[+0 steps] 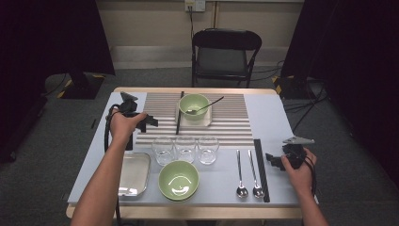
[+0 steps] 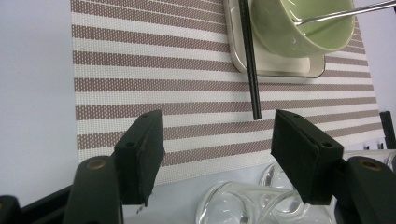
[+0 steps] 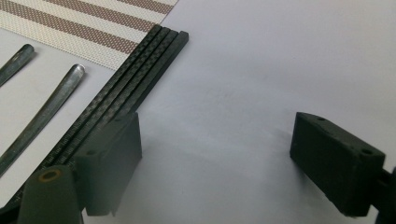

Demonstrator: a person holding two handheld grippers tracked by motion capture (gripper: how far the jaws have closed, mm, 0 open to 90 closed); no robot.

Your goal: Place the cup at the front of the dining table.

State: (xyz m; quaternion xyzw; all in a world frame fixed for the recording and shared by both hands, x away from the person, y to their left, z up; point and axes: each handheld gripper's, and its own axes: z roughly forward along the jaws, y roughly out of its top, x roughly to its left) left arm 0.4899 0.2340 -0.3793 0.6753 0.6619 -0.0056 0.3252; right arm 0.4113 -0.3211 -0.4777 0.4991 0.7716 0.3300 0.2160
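My left gripper (image 1: 149, 121) hovers open over the left part of the striped placemat (image 1: 226, 125). In the left gripper view its jaws (image 2: 217, 140) frame bare mat, with the tip of a black chopstick (image 2: 254, 100) just beyond. That chopstick leans on a small white tray (image 2: 280, 70) holding a green bowl (image 2: 299, 23) with a spoon (image 1: 207, 106) in it. My right gripper (image 1: 272, 159) is open and low over the table, just right of a bundle of black chopsticks (image 3: 140, 70). Nothing is between its fingers (image 3: 219, 144).
Three clear glasses (image 1: 185, 149) stand in a row in front of the mat. A second green bowl (image 1: 178, 180) sits near the front edge, with a metal tray (image 1: 134, 174) to its left. Two spoons (image 1: 247, 172) lie left of the chopstick bundle. A folding chair (image 1: 226, 52) stands behind the table.
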